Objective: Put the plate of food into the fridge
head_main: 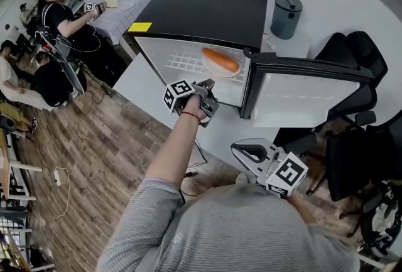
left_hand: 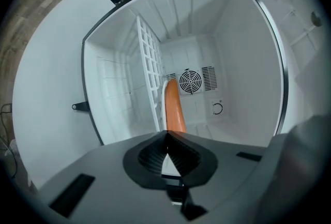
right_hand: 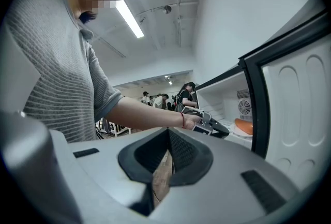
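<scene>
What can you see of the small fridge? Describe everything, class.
The fridge is compact, black on top, white inside. Its door stands wide open. Inside: a white wire shelf bearing the plate of food, and a round fan grille on the back wall. It stands on a white table.

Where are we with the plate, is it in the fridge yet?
Done: the plate of food sits inside the fridge. In hand: nothing; the left hand-held gripper is shut and empty at the opening. Left: the door stands open, probably to be closed.
</scene>
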Tool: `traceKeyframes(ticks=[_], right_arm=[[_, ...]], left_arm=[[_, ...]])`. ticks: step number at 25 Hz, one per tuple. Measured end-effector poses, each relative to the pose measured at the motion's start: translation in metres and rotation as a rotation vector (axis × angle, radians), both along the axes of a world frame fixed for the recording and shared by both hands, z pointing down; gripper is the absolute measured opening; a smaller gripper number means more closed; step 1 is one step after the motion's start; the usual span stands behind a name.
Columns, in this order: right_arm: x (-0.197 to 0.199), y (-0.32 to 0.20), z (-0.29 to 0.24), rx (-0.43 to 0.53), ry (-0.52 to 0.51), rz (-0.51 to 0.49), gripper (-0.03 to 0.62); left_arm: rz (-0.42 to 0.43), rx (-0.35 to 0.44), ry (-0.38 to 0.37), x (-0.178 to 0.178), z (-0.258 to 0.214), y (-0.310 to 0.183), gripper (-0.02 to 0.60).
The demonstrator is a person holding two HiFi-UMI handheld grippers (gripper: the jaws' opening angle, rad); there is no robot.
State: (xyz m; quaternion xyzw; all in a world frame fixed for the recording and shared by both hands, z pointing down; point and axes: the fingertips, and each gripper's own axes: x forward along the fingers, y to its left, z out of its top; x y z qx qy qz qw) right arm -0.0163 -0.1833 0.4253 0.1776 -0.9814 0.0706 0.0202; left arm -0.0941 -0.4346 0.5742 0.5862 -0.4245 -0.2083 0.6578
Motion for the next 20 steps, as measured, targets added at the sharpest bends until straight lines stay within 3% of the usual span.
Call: traceKeyframes(ticks=[8,20], right_arm=[[0.0,0.0,-0.001,-0.002,0.004,0.009,0.014],[-0.001,0.002,0.002,-0.013,0.009,0.012,0.014]], left_arm=[[0.024,0.03,0.006,0.004,-0.007,0.0,0.011],[0.157,0.224,-0.199,0.012,-0.023,0.017,0.011]])
